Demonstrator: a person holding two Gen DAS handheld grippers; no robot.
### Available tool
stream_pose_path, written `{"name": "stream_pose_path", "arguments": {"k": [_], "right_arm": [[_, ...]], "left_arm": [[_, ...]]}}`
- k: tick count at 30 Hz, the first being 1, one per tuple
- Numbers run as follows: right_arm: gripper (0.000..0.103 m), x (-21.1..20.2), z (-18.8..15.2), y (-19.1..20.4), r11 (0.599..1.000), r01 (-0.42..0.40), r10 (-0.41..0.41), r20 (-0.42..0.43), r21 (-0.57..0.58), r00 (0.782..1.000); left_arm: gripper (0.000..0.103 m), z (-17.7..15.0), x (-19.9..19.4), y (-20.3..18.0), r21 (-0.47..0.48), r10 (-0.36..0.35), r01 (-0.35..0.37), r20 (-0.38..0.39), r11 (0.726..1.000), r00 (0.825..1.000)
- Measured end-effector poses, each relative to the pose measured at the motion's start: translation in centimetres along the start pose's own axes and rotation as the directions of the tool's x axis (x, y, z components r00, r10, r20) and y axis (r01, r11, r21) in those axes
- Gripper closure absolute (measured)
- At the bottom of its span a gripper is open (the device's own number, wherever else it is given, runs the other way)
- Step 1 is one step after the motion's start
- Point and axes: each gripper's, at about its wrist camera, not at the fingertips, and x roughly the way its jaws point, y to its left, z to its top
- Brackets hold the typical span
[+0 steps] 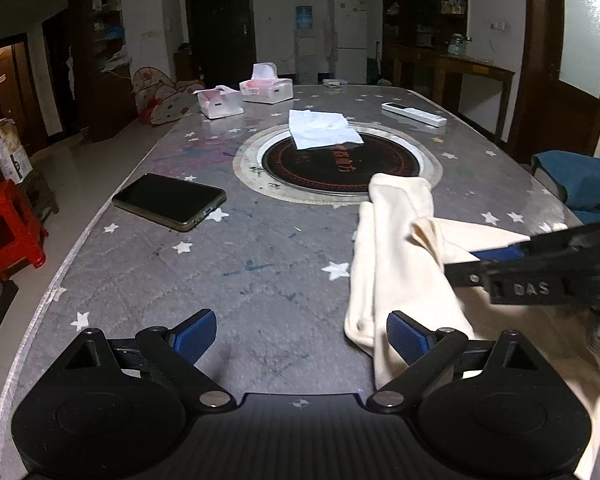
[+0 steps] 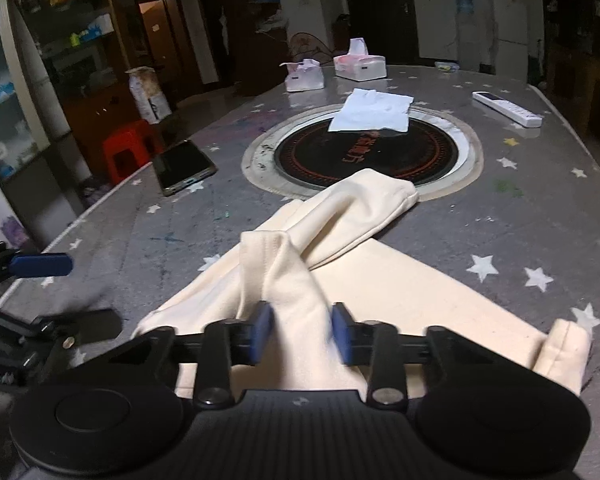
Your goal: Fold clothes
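I am working at a big gray table point(image 1: 260, 264) with white stars on it. My left gripper point(image 1: 300, 336) has its blue pads spread wide apart, and nothing sits between them, only bare tabletop. Its right pad sits just at the left edge of the cream cloth point(image 1: 404, 248). The cream cloth lies on the near right part of the tabletop, and one long floppy part reaches up toward the round black burner point(image 1: 340, 168) in the middle of the table, with its tip lying on the burner's pale ring. My right gripper point(image 2: 302, 334) has its blue pads close in on both sides of a raised fold of the cream cloth point(image 2: 300, 280); the pads look blurry, so I cannot tell if they are pressing the cloth yet. From the left wrist view I see the right gripper coming in from the right edge, low over the cloth. A dark phone point(image 1: 168, 202) lies near the left edge of the tabletop. A white folded paper point(image 1: 324, 130) lies on the far side of the burner. Two tissue boxes point(image 1: 266, 88) sit near the far left edge, and a white remote point(image 1: 414, 114) sits near the far right edge. A red stool point(image 1: 6, 232) stands on the floor, left of the table
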Motion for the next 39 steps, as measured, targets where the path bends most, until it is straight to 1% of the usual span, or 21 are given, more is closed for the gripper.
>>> {"name": "stream_pose_path", "arguments": {"k": [2, 3, 6, 10, 13, 19, 24, 26, 29, 34, 36, 37, 39], "right_arm": [[0.091, -0.4, 0.0, -0.1, 1.000, -0.011, 0.011, 0.011, 0.008, 1.000], [0.094, -0.8, -0.1, -0.2, 1.000, -0.005, 0.004, 0.021, 0.012, 1.000], [0.097, -2.4, -0.3, -0.1, 1.000, 0.025, -0.025, 0.060, 0.007, 0.998], [0.097, -4.9, -0.8, -0.4, 0.998, 0.061, -0.061, 0.103, 0.012, 0.993], [0.097, -7.6, -1.4, -0.8, 0.996, 0.091, -0.092, 0.147, 0.017, 0.985], [0.097, -13.4, -3.9, -1.9, 0.978, 0.191, -0.203, 0.205, 0.079, 0.957], [0.097, -17.5, -6.8, -3.1, 0.945, 0.295, -0.320, 0.224, 0.139, 0.921], [0.097, -18.6, -7.8, -3.5, 0.929, 0.335, -0.363, 0.219, 0.157, 0.906], [0.097, -20.1, -9.6, -4.3, 0.898, 0.396, -0.430, 0.190, 0.193, 0.883], [0.097, -21.3, -12.1, -5.7, 0.855, 0.454, -0.492, 0.112, 0.251, 0.863], [0.094, -21.3, -12.7, -6.1, 0.842, 0.472, -0.507, 0.083, 0.262, 0.858], [0.093, -21.3, -13.0, -6.3, 0.836, 0.480, -0.514, 0.069, 0.267, 0.855], [0.092, -21.5, -13.3, -6.5, 0.825, 0.495, -0.529, 0.065, 0.273, 0.846]], "left_arm": [[0.009, 0.3, 0.3, -0.1, 0.002, 0.003, -0.003, 0.002, 1.000, 1.000], [0.009, 0.5, 0.4, -0.2, 0.004, 0.004, -0.005, 0.003, 1.000, 1.000], [0.009, 0.9, 0.8, -0.4, 0.011, 0.009, -0.009, 0.005, 1.000, 1.000], [0.009, 1.3, 1.4, -0.9, 0.020, 0.006, -0.006, -0.001, 1.000, 1.000], [0.009, 1.4, 1.7, -1.4, 0.031, -0.002, 0.002, -0.001, 1.000, 1.000], [0.008, 2.4, 2.2, -2.3, 0.042, -0.031, 0.030, 0.010, 0.999, 0.999], [0.006, 3.3, 3.3, -3.4, 0.067, -0.046, 0.045, 0.017, 0.997, 0.999], [0.005, 3.6, 3.9, -3.7, 0.073, -0.041, 0.040, 0.011, 0.996, 0.999], [0.005, 3.9, 4.9, -4.0, 0.082, -0.036, 0.035, 0.006, 0.996, 0.999], [0.006, 3.7, 6.7, -4.3, 0.091, -0.025, 0.027, -0.026, 0.995, 0.999], [0.007, 3.3, 7.1, -4.4, 0.095, -0.029, 0.033, -0.040, 0.995, 0.999], [0.008, 3.2, 7.3, -4.4, 0.094, -0.035, 0.039, -0.045, 0.995, 0.998], [0.013, 2.9, 7.4, -4.2, 0.087, -0.059, 0.063, -0.045, 0.994, 0.997]]}}
